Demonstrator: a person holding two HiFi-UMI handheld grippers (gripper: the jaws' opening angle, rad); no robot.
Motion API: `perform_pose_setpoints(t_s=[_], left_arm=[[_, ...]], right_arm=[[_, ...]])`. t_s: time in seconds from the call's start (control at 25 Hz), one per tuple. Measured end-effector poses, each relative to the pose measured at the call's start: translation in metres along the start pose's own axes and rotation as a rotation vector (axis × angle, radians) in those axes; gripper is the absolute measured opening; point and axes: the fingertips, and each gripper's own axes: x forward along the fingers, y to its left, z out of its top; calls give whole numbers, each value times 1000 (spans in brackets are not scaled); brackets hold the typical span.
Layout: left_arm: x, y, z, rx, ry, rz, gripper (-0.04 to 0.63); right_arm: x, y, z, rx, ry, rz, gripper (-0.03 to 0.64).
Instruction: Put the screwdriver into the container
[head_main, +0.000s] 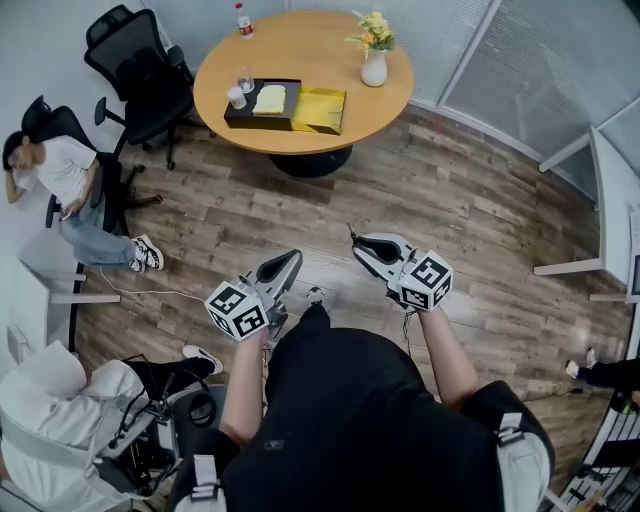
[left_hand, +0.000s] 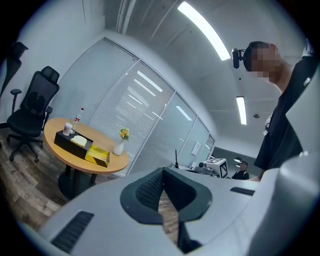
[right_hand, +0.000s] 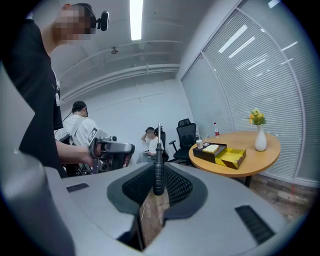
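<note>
My right gripper (head_main: 358, 242) is shut on a black-handled screwdriver (right_hand: 158, 170), whose thin metal shaft sticks up past the jaws. In the head view only the shaft tip (head_main: 350, 232) shows. My left gripper (head_main: 293, 258) is held beside it at waist height, shut with nothing in it (left_hand: 163, 172). Far ahead on a round wooden table (head_main: 380, 100), a yellow open container (head_main: 320, 109) lies next to a black tray (head_main: 262, 104). The same yellow container (right_hand: 231, 157) shows at the right of the right gripper view and the container (left_hand: 97, 156) at the left of the left gripper view.
A white vase with flowers (head_main: 374, 66), a cup (head_main: 236, 97) and a bottle (head_main: 243, 20) stand on the table. Black office chairs (head_main: 135, 70) sit to its left. A person (head_main: 70, 190) lounges at the left wall. Wooden floor (head_main: 440, 200) lies between me and the table.
</note>
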Motion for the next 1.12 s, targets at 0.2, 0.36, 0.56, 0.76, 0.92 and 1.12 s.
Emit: perform_pose_setpoints(t_s=[0.2,0.36,0.56,0.76,0.92,1.12], left_arm=[[8,33,11,-4,15,-23,6],[16,50,23,-6,23,-51,6],[24,70,33,-1,36,-88,6],[34,91,47,4,57,-127,6],[37,104,54,11,80,-153,6],[39,116,56,5,100,-147,6]], right_arm=[[26,-18,3,-7,12,-23,58],[37,-29,6,-10,25,-47,58],[51,-41,7,0,24,-83,58],[71,-52,11,-20,39,-110,58],[87,-53,9,-36,61,-127,58],[98,-57,4,-17,71,-126,58]])
